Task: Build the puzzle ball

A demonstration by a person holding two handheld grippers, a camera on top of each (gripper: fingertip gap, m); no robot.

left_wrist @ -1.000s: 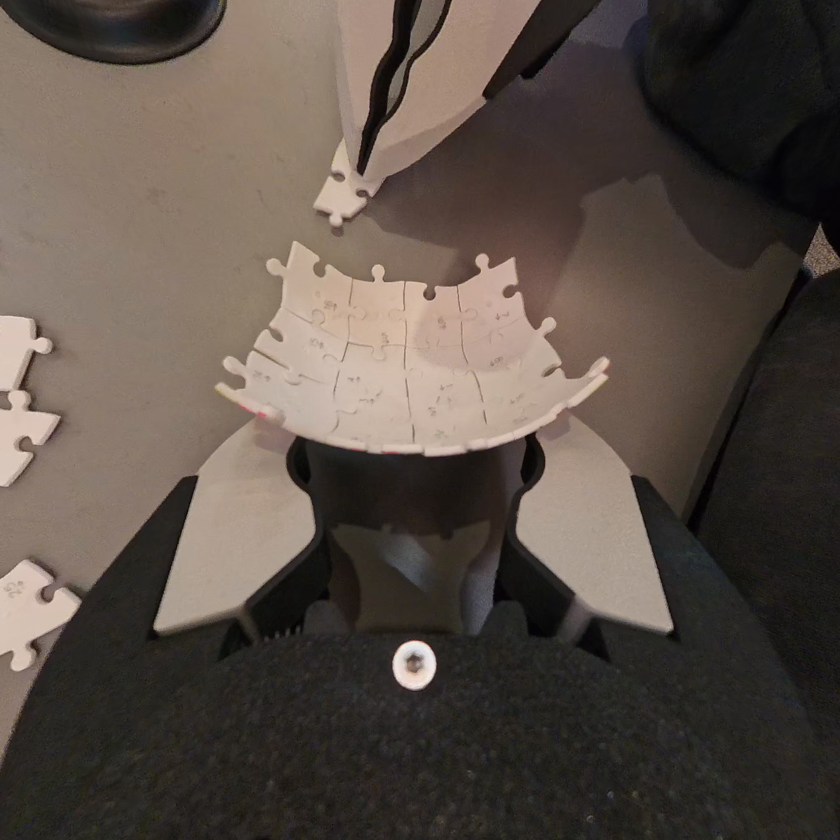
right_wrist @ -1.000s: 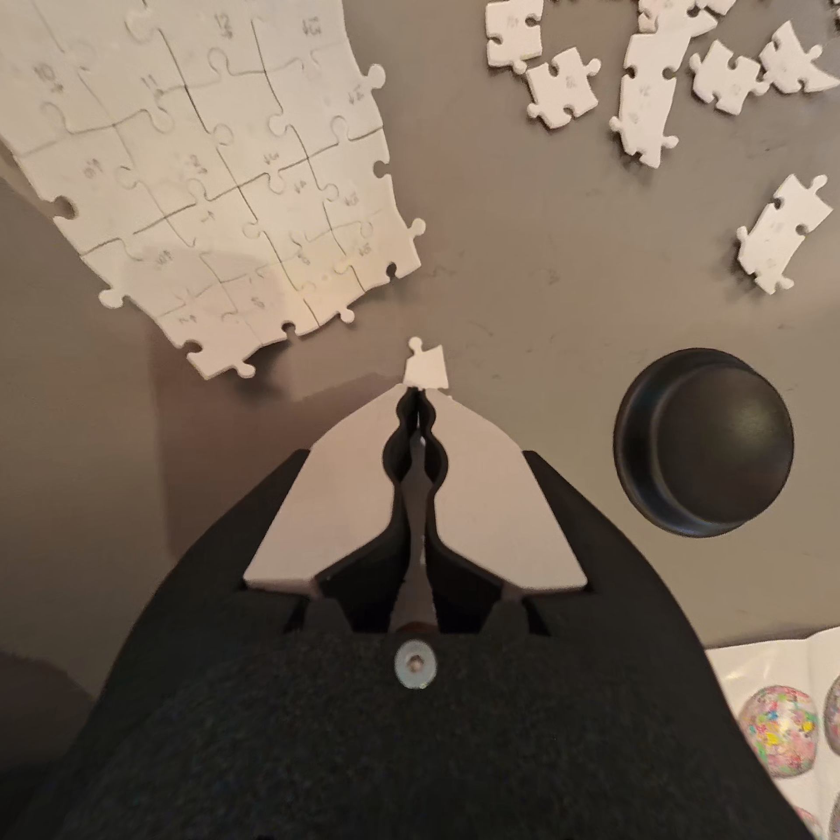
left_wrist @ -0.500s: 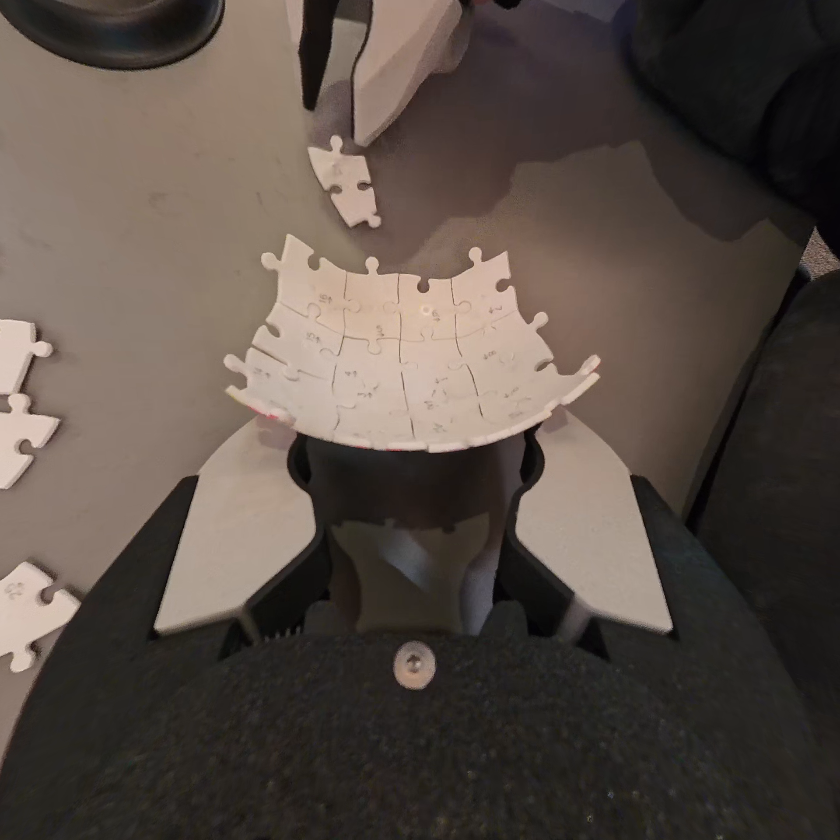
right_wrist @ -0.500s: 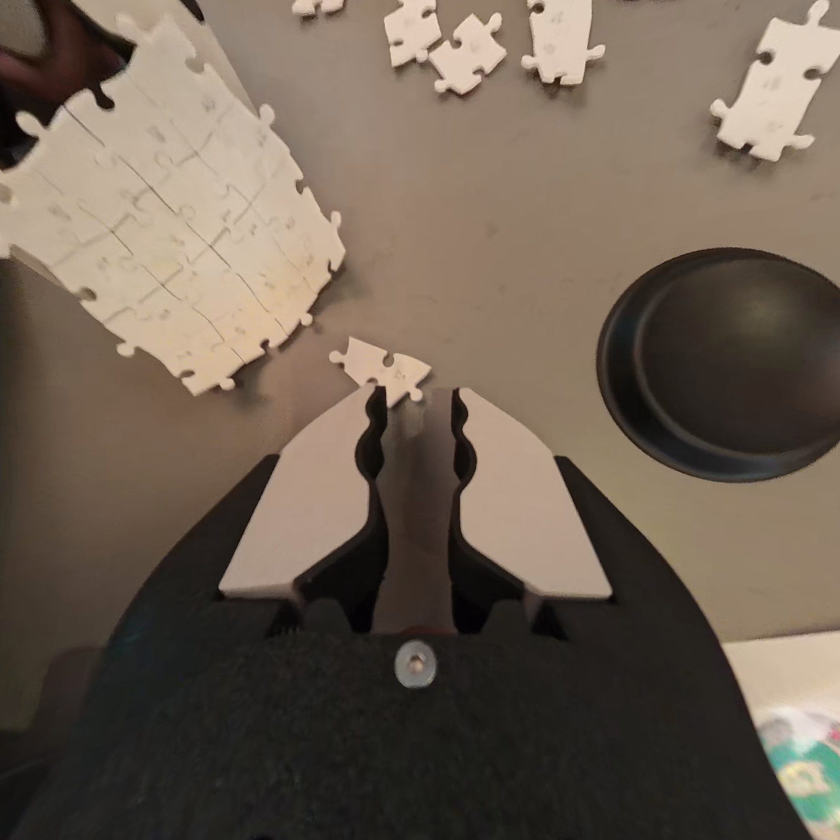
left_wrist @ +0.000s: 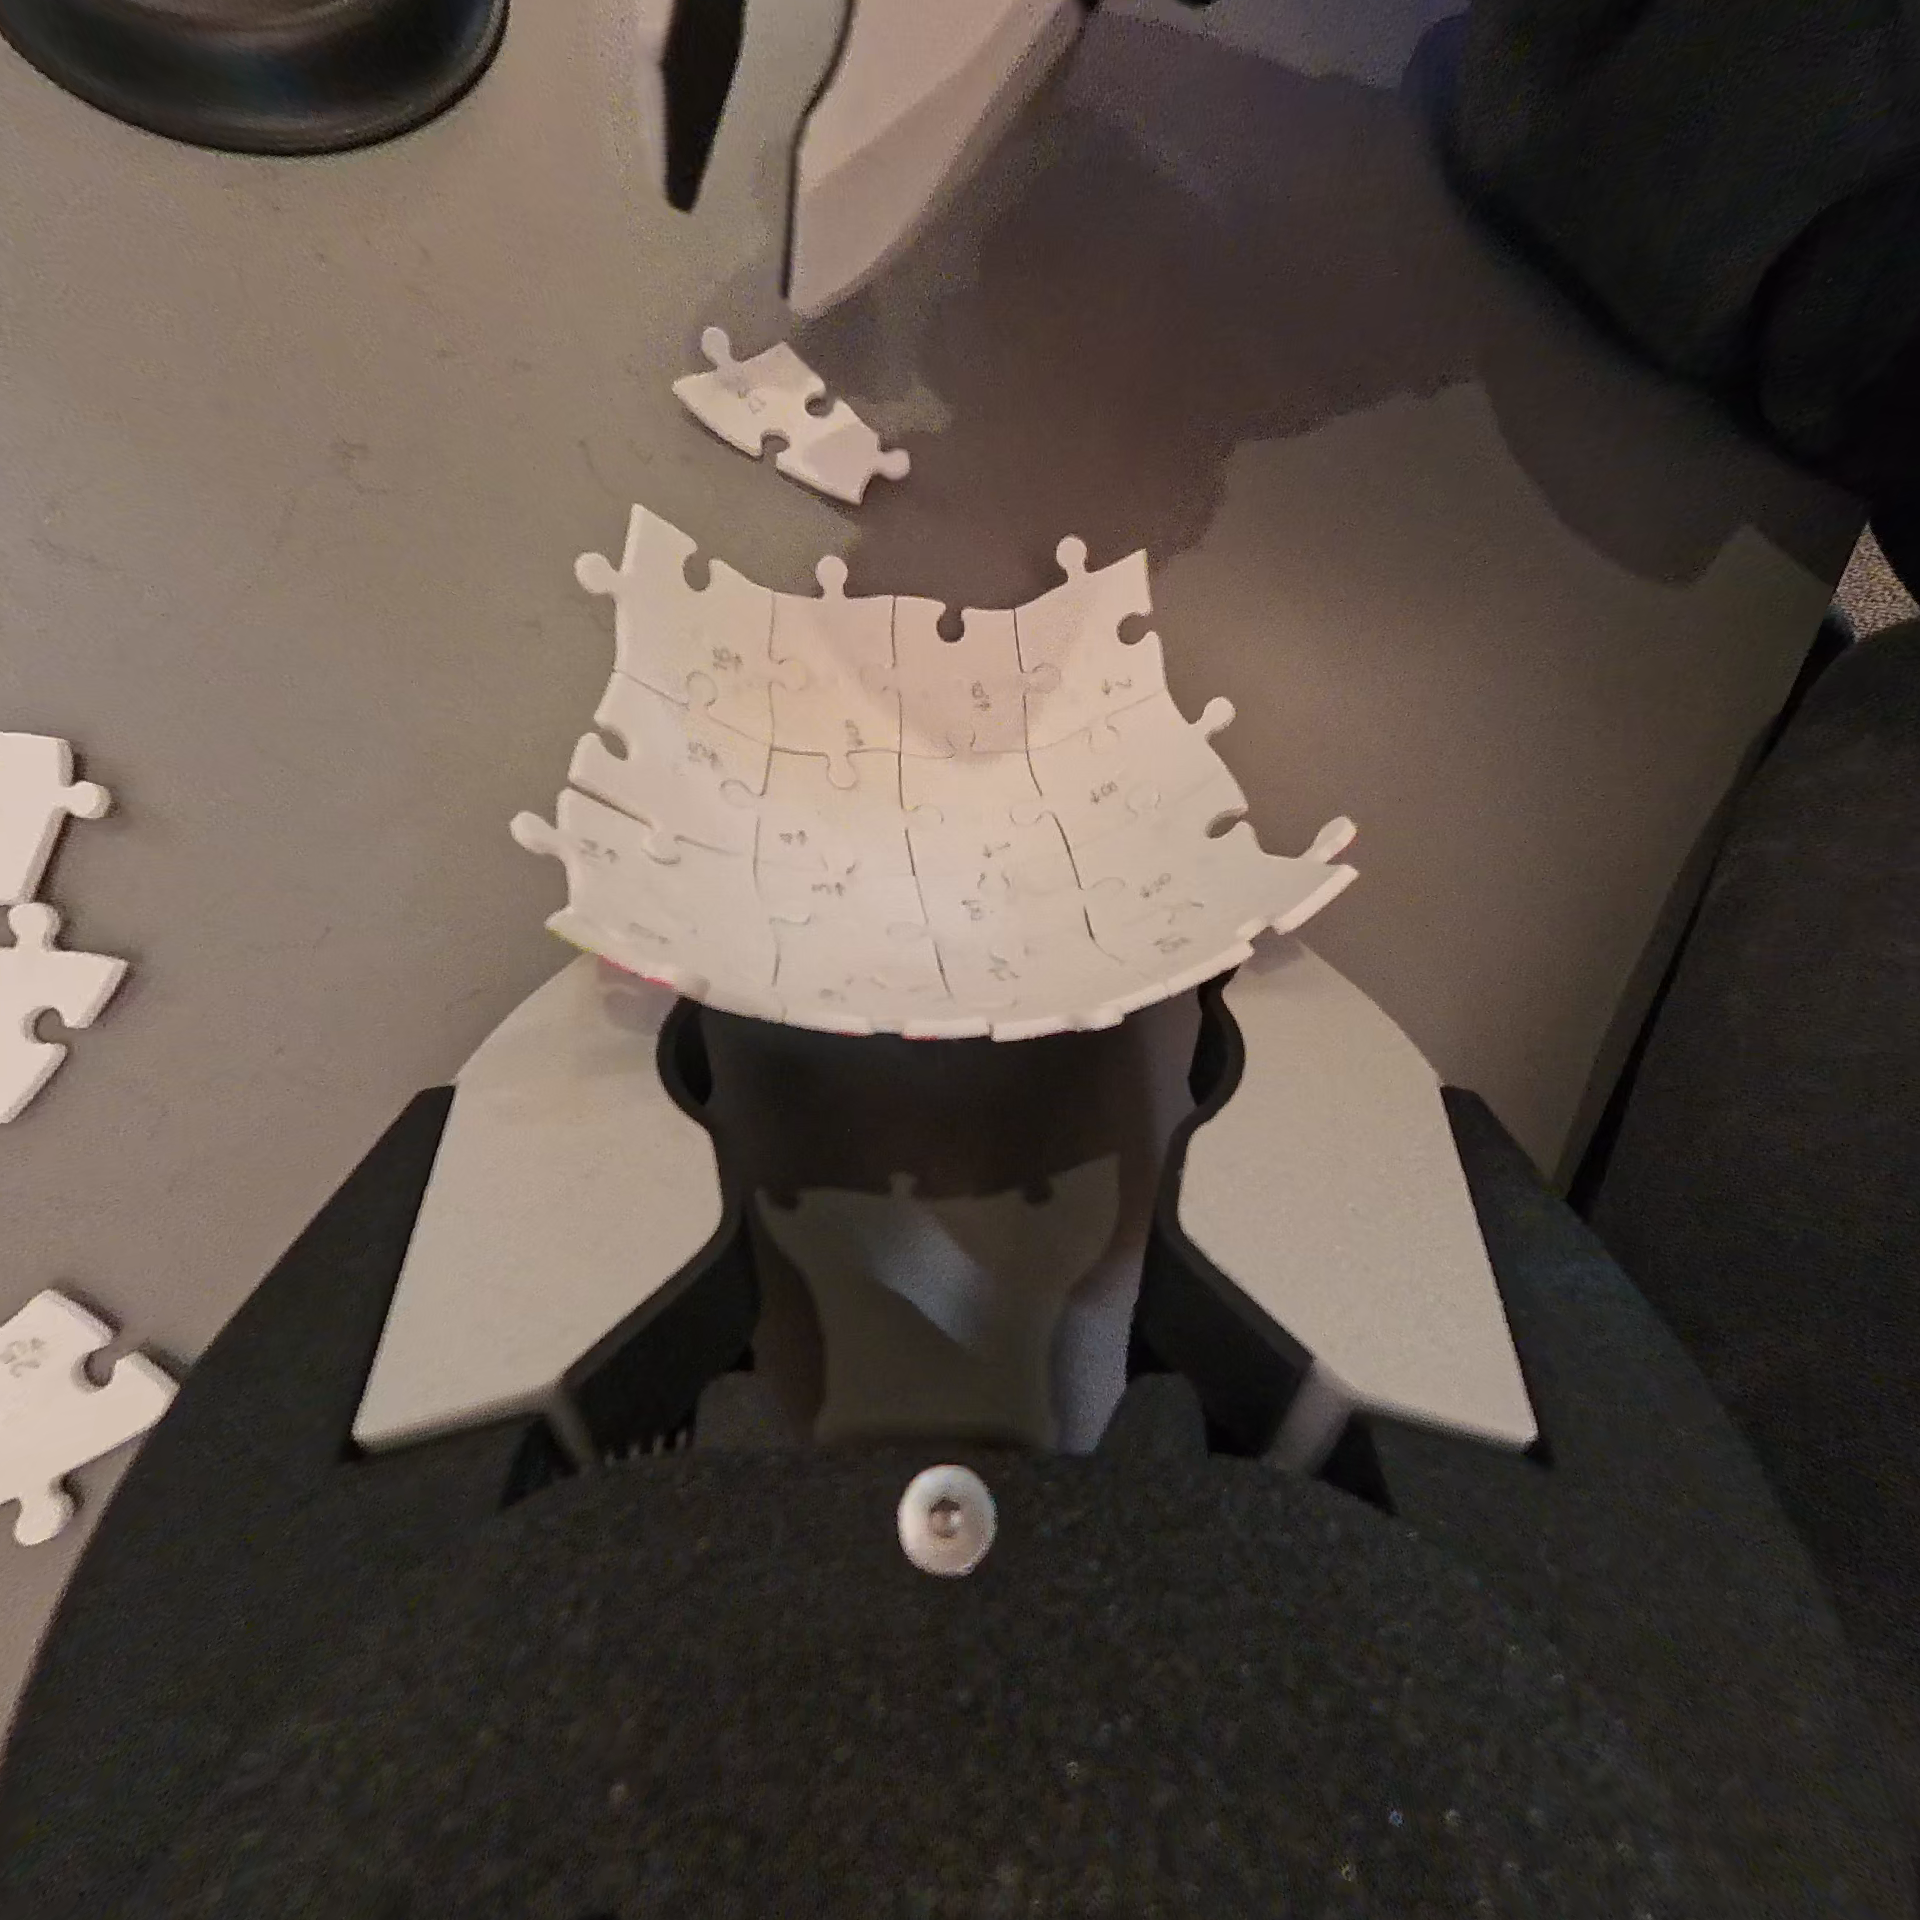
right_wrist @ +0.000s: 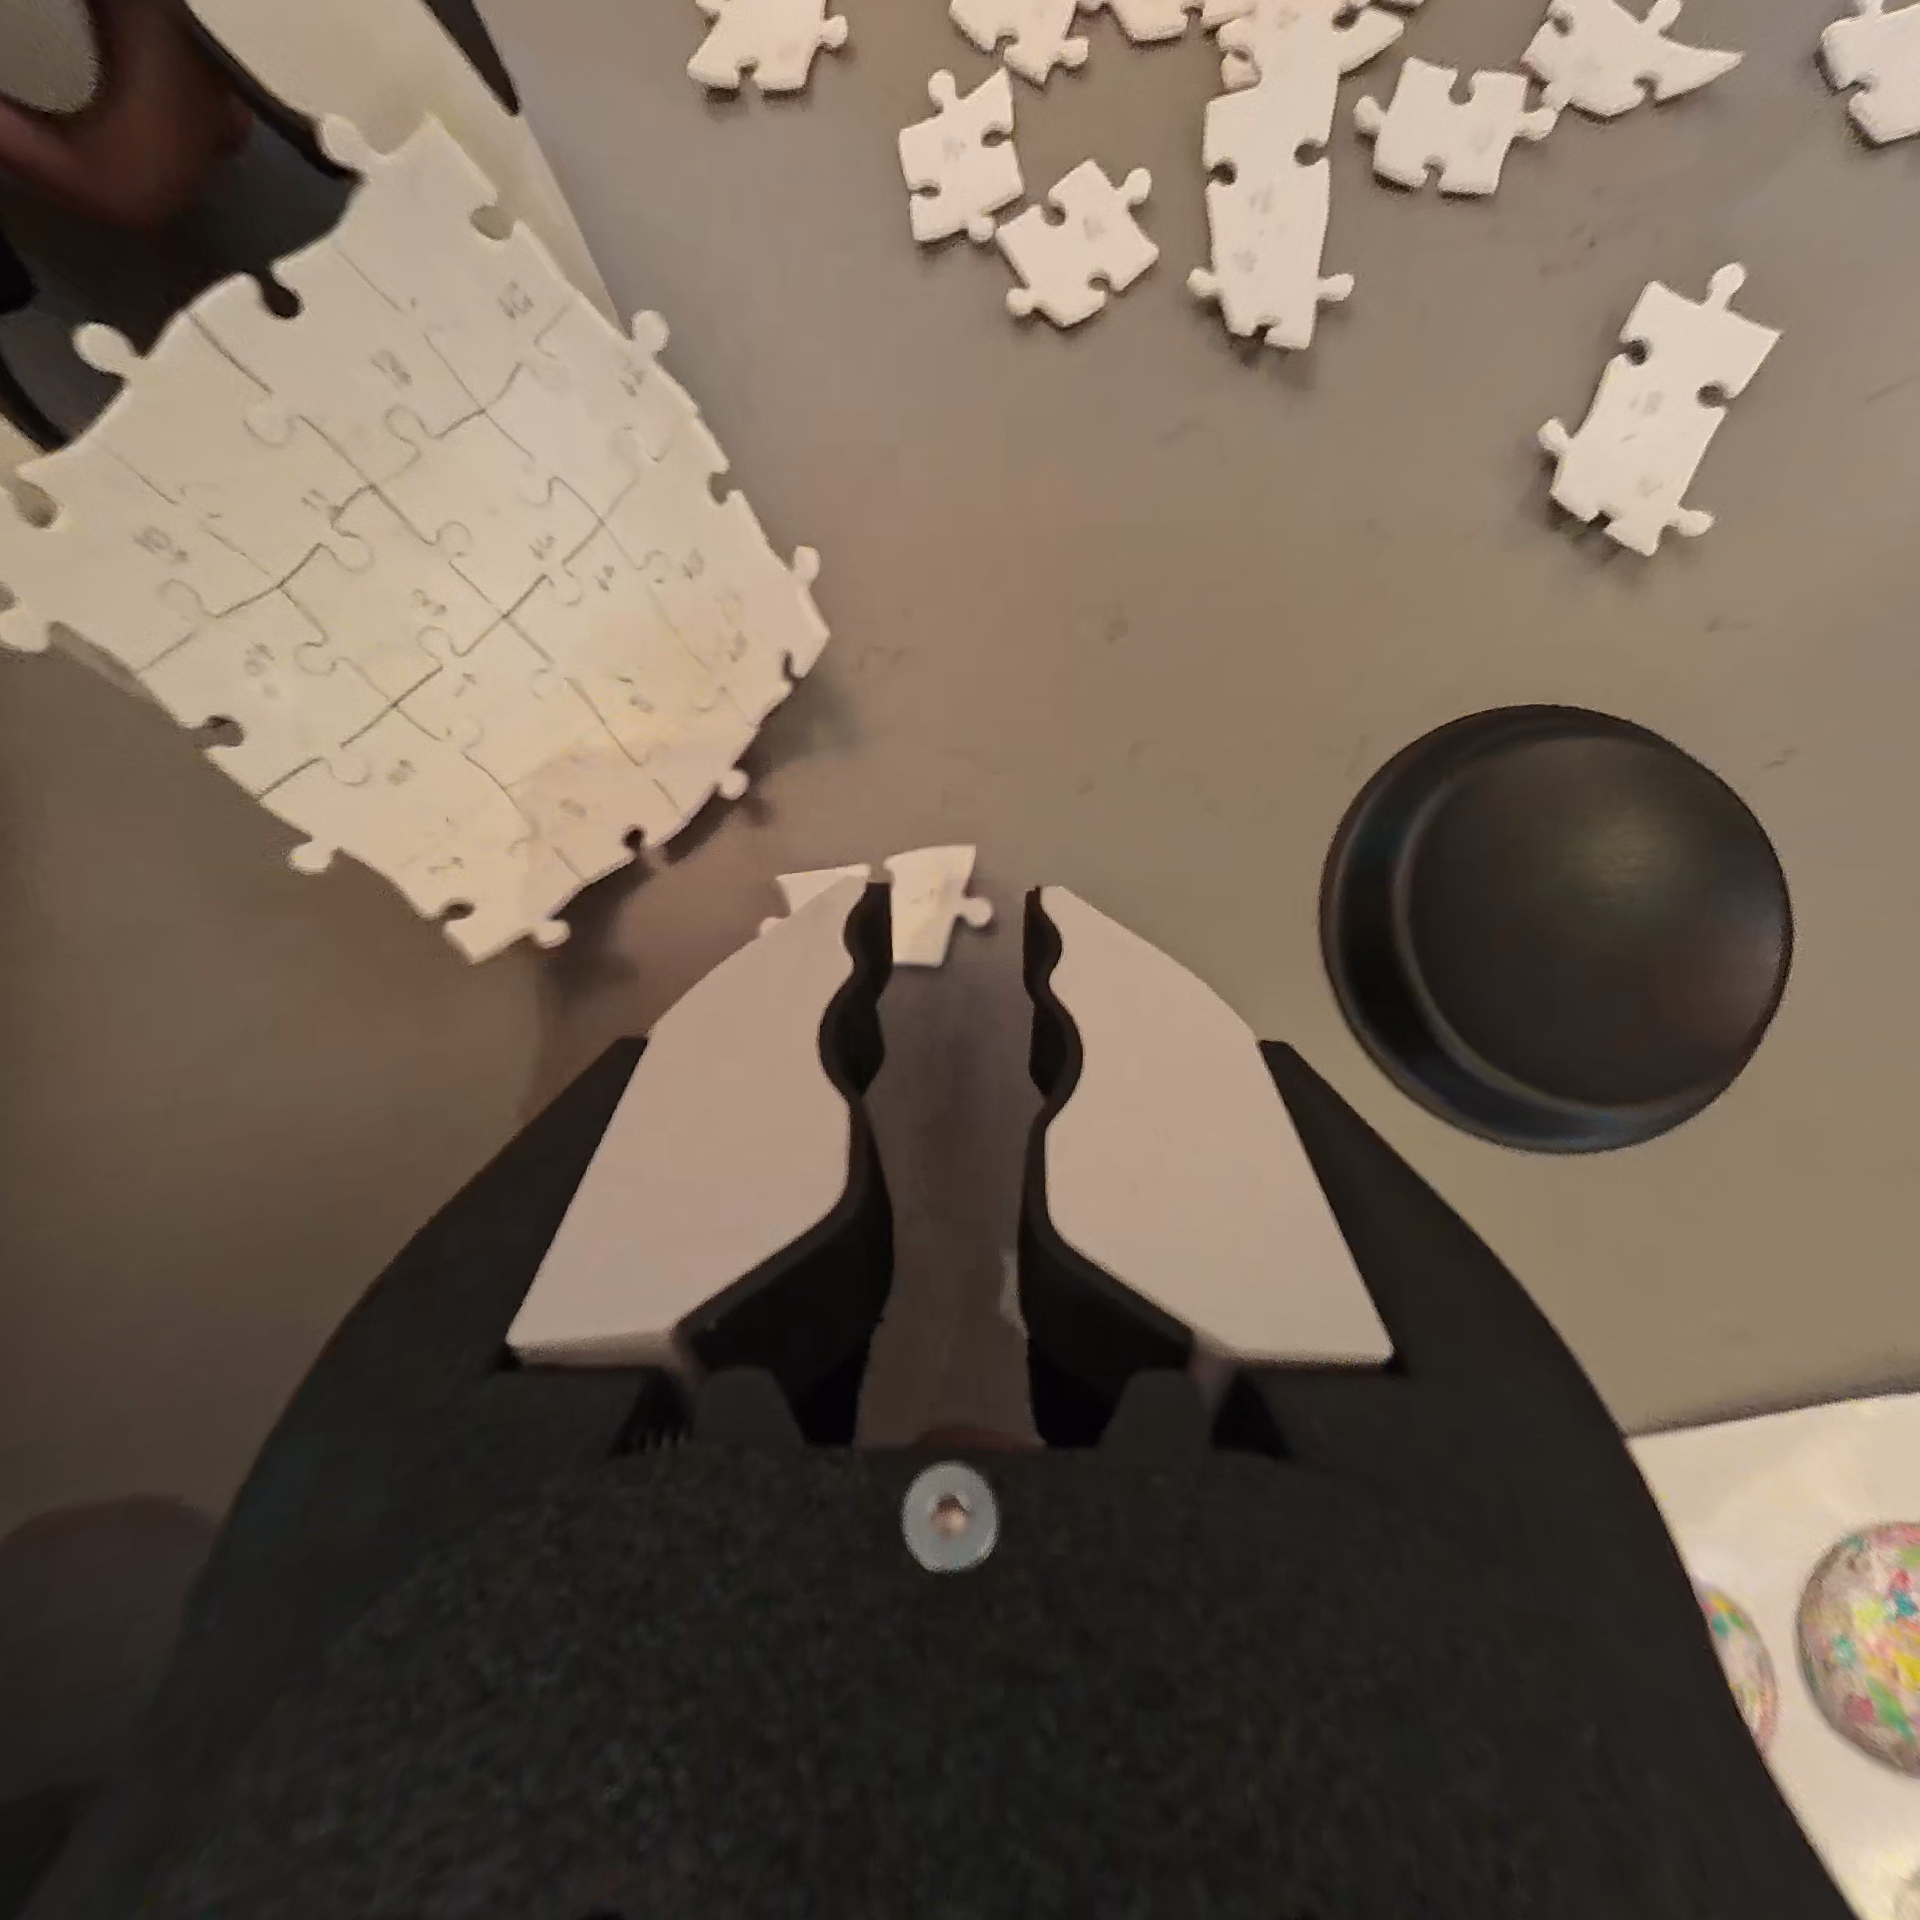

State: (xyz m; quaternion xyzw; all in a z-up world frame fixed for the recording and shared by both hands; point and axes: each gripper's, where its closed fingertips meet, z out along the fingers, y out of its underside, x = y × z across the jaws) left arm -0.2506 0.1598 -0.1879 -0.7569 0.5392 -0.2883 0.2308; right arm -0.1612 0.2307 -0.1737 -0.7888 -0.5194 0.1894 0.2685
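Two hand-held grippers show, one per wrist view. Left hand-held gripper [left_wrist: 940,1023] has its jaws spread wide, w/ the curved panel [left_wrist: 914,810] of joined white puzzle pieces sitting across its fingertips; the panel's near edge hides the tips, so can't tell if they clamp it or it just rests there. Panel bows up at both sides like a shallow dish, blank side w/ small handwritten marks facing up, a bit of pink showing under its near-left edge.

Right hand-held gripper [right_wrist: 958,909] is partly open and holds nothing. A loose two-piece bit [right_wrist: 930,904] lies flat on the grey surface [right_wrist: 1091,644] at its tips: one half shows between the fingers, the other is partly hidden behind the left finger [right_wrist: 727,1101]. In the left wrist view that same bit [left_wrist: 792,416] lies just beyond the panel's far edge, apart from it, w/ the right gripper's fingers above it.

Relative to the panel in the right wrist view [right_wrist: 416,540]: black dome [right_wrist: 1558,935] well off to the right; scattered loose pieces [right_wrist: 1081,244] up and to the right; a printed sheet [right_wrist: 1787,1538] w/ colourful ball pics far lower right. More loose pieces [left_wrist: 42,997] lie left of the panel in the left view.
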